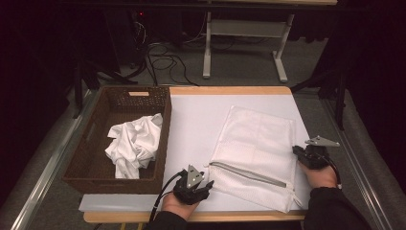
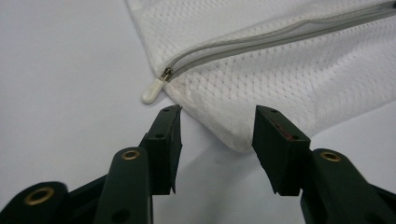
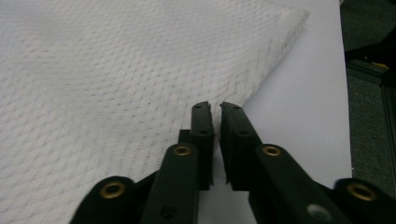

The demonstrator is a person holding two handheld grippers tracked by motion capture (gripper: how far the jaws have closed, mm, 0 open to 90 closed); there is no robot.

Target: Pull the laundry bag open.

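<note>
1. High view: a table [image 1: 230,91] with a wooden edge and a pale sheet on top fills the middle of the frame. Behind it, in the upper part, there is grey carpet, a white desk frame [image 1: 244,43] and dark cables [image 1: 163,62] on the floor. The room around is dark.

2. A white mesh laundry bag [image 1: 256,155] lies flat on the sheet, in the lower right of the centre. Its grey zipper [image 1: 249,175] runs along the near side, and it looks closed.

3. The left gripper [image 1: 205,186] is at the lower centre of the high view, just beside the near left corner of the bag. In the left gripper view its jaws stand apart, with the bag corner [image 2: 233,135] between them. The pads do not press on the mesh. The white zipper pull [image 2: 152,92] lies just above the left jaw.

4. The right gripper [image 1: 296,151] is at the right edge of the bag, in the middle right of the high view. In the right gripper view its jaws are almost together, with only a thin gap. The bag edge reaches them, but I cannot tell whether any mesh is pinched between.

5. A dark woven basket [image 1: 95,177] stands at the left of the table and touches the sheet's side. Inside it lies a crumpled white cloth [image 1: 134,143].
</note>
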